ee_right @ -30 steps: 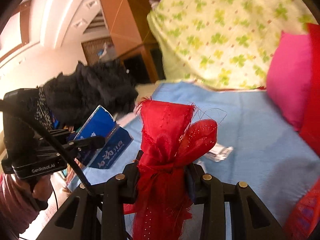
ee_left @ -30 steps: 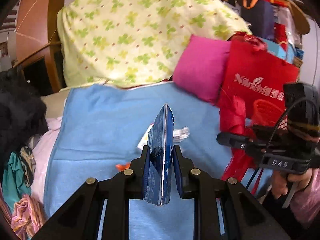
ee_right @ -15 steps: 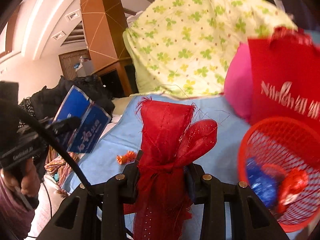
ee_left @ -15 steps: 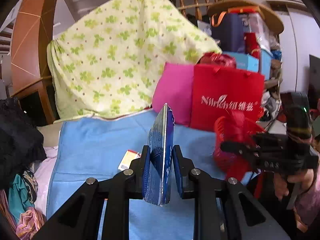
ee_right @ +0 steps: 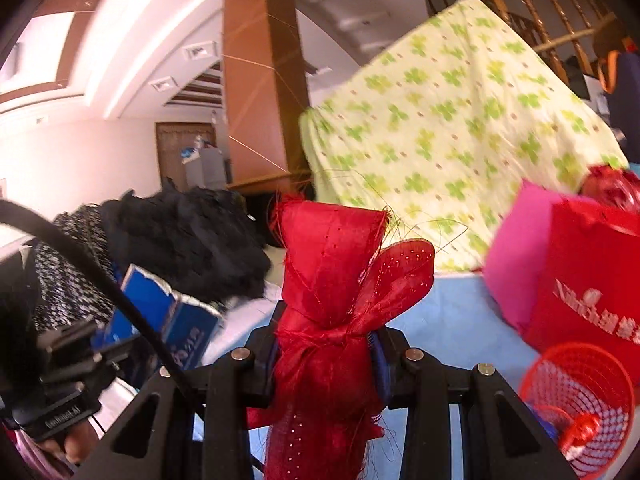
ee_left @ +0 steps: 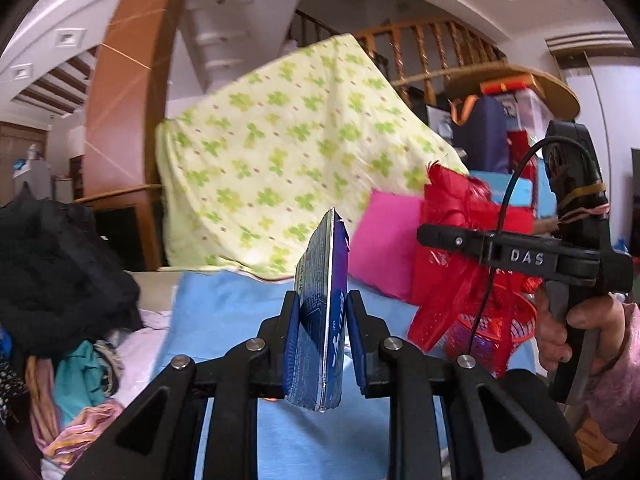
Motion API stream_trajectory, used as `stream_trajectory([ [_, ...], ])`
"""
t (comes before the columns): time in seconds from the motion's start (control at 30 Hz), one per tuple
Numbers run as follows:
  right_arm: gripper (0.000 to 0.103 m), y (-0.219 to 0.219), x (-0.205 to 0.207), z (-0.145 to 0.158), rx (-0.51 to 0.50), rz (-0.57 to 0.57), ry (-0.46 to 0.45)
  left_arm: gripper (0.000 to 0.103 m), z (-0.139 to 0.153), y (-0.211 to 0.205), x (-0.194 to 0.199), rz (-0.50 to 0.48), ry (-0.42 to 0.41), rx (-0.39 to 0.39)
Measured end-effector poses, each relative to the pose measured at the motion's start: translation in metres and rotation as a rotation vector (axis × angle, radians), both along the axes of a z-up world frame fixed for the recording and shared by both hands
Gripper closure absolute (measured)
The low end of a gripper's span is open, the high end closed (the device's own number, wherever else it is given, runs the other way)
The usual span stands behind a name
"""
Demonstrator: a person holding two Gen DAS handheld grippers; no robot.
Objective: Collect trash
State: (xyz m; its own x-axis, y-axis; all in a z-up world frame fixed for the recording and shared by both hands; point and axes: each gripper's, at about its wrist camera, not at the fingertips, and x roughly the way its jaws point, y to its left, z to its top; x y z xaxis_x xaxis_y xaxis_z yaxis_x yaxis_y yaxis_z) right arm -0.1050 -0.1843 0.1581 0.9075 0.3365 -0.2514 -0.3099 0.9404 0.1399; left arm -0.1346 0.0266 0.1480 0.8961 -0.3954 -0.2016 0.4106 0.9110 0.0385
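Observation:
My left gripper (ee_left: 323,340) is shut on a flattened blue carton (ee_left: 322,312), held edge-on above the blue sheet (ee_left: 224,312). The same carton (ee_right: 176,320) shows at the left of the right wrist view. My right gripper (ee_right: 326,354) is shut on a bunched red ribbon bow (ee_right: 340,280). That red bow (ee_left: 452,240) and the hand-held right gripper (ee_left: 480,246) appear at the right of the left wrist view, above a red mesh basket (ee_left: 504,328). The red mesh basket (ee_right: 580,396) holds red and blue scraps at the lower right.
A clover-print sheet (ee_left: 288,160) drapes a tall shape behind. A pink cushion (ee_right: 516,256) and a red shopping bag (ee_right: 592,280) stand at the right. A black fluffy heap (ee_left: 52,264) and mixed clothes (ee_left: 80,380) lie at the left.
Both grippers have risen and tilted up with their loads, so ceiling and stair rail show. The basket slid to the lower right of the right view. The wrappers on the sheet dropped from sight.

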Motion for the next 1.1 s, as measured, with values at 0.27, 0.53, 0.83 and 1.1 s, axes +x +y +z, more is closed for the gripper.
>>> stream_trajectory([
  [0.27, 0.064, 0.051, -0.002, 0.015, 0.004, 0.095, -0.021, 0.078, -0.008, 0.046, -0.002, 0.061, 0.010, -0.063],
  [0.53, 0.064, 0.089, 0.009, 0.010, -0.014, 0.144, -0.006, 0.078, -0.024, 0.076, 0.000, 0.107, 0.042, -0.085],
  [0.83, 0.064, 0.118, 0.016, 0.005, -0.012, 0.176, 0.004, 0.078, -0.032, 0.104, 0.003, 0.145, 0.084, -0.089],
  [1.1, 0.064, 0.124, 0.010, 0.007, 0.009, 0.183, -0.007, 0.078, -0.027, 0.107, -0.010, 0.147, 0.057, -0.073],
])
